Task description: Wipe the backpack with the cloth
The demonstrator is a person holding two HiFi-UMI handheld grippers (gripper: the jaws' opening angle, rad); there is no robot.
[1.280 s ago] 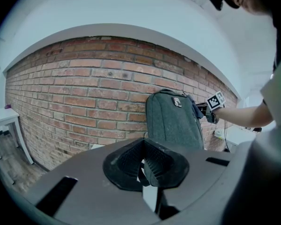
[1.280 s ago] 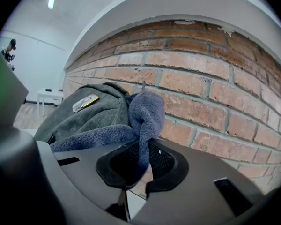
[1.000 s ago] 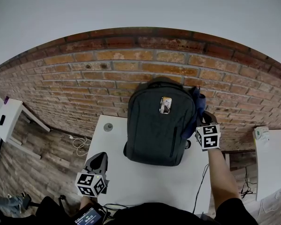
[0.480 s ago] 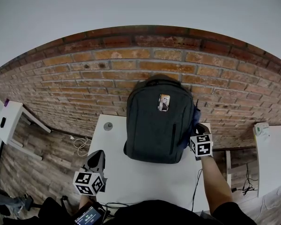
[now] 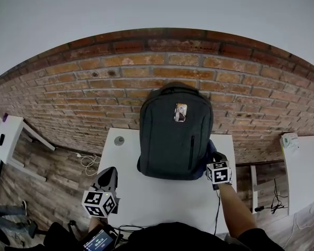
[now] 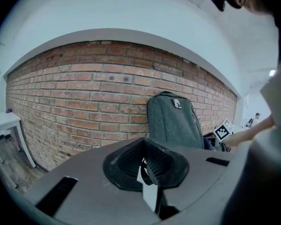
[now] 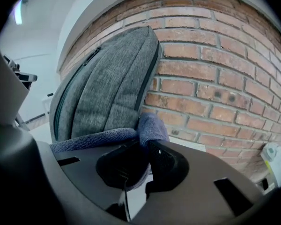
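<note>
A dark grey backpack (image 5: 175, 135) stands upright on the white table (image 5: 162, 203), leaning against the brick wall. My right gripper (image 5: 214, 162) is at the backpack's lower right corner, shut on a blue cloth (image 5: 211, 149) pressed to the bag's side. In the right gripper view the cloth (image 7: 150, 125) bunches between the jaws of the right gripper (image 7: 143, 146) and drapes against the backpack (image 7: 107, 88). My left gripper (image 5: 108, 178) hovers over the table's near left corner, shut and holding nothing. From the left gripper (image 6: 144, 161) the backpack (image 6: 174, 121) is far ahead.
A small round grey object (image 5: 119, 140) lies on the table's far left corner. The brick wall (image 5: 94, 88) runs close behind the bag. A white side table (image 5: 8, 135) stands at the left, another white surface (image 5: 303, 166) at the right. Cables (image 5: 89, 161) lie on the wooden floor.
My right gripper has slid the cloth down the backpack's right side, from near the top to the lower corner. The left gripper has stayed put.
</note>
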